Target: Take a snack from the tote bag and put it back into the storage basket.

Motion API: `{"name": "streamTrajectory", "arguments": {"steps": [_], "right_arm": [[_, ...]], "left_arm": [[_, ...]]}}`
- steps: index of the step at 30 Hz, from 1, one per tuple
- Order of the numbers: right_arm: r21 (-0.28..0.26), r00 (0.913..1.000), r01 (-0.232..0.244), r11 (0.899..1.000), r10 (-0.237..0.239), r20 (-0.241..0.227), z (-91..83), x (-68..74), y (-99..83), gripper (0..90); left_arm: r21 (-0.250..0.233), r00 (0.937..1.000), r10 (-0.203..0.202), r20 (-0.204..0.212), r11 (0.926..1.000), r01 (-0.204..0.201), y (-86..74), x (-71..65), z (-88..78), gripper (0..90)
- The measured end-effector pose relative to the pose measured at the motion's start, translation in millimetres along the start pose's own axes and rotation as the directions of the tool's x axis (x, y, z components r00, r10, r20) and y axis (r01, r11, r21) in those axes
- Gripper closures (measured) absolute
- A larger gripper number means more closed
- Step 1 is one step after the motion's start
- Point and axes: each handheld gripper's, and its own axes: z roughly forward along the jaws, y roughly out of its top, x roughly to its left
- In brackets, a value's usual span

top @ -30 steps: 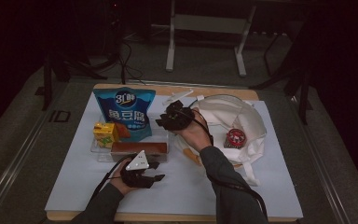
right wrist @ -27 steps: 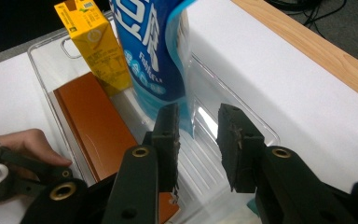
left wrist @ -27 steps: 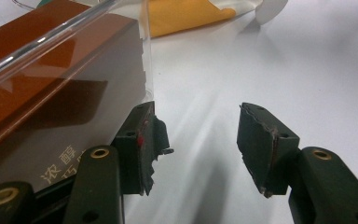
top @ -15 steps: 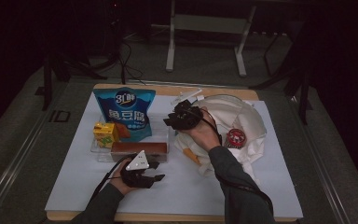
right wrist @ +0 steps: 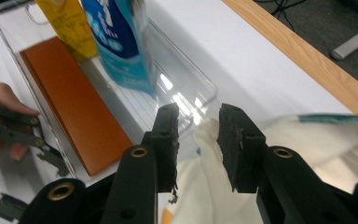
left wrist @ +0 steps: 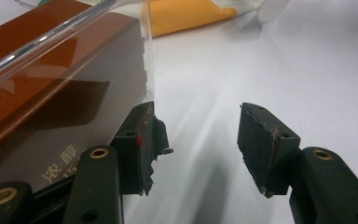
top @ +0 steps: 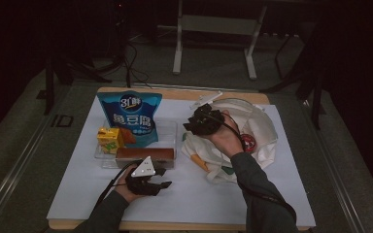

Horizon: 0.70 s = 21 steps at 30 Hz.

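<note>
Jaws of your right gripper (right wrist: 196,140) stand parted with nothing clamped, over the white cloth bag (right wrist: 205,196), which lies right of the clear tray (top: 173,130). Your right hand (top: 226,138) is raised, wrist bent left. Your left gripper (left wrist: 196,149), parted and empty, rests low on the table (left wrist: 261,60), one jaw against the tray's corner. Bag contents: hard to make out. Tray holds brown box (top: 144,154), blue pouch (top: 130,116), yellow carton (top: 110,140).

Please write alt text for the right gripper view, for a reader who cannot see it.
The right gripper, jaws apart with nothing between them, hangs over a white cloth bag. Beyond stands a clear tray holding a brown box, a blue pouch and a yellow carton.
</note>
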Motion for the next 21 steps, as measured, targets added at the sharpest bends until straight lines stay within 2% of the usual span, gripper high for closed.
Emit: {"name": "streamTrajectory", "arguments": {"steps": [9,21], "right_arm": [[0.018,0.9997,-0.010,1.000,0.010,0.024,-16.4,-11.5,-10.4,68.9],[0.080,0.9965,-0.008,0.997,0.001,0.083,-34.5,-24.1,-25.8,82.3]], "left_arm": [[0.000,1.0000,-0.001,-0.002,1.0000,0.001,0.0,-0.1,0.1,47.0],[0.001,1.0000,0.000,-0.003,1.0000,0.000,0.0,-0.1,0.1,47.1]]}}
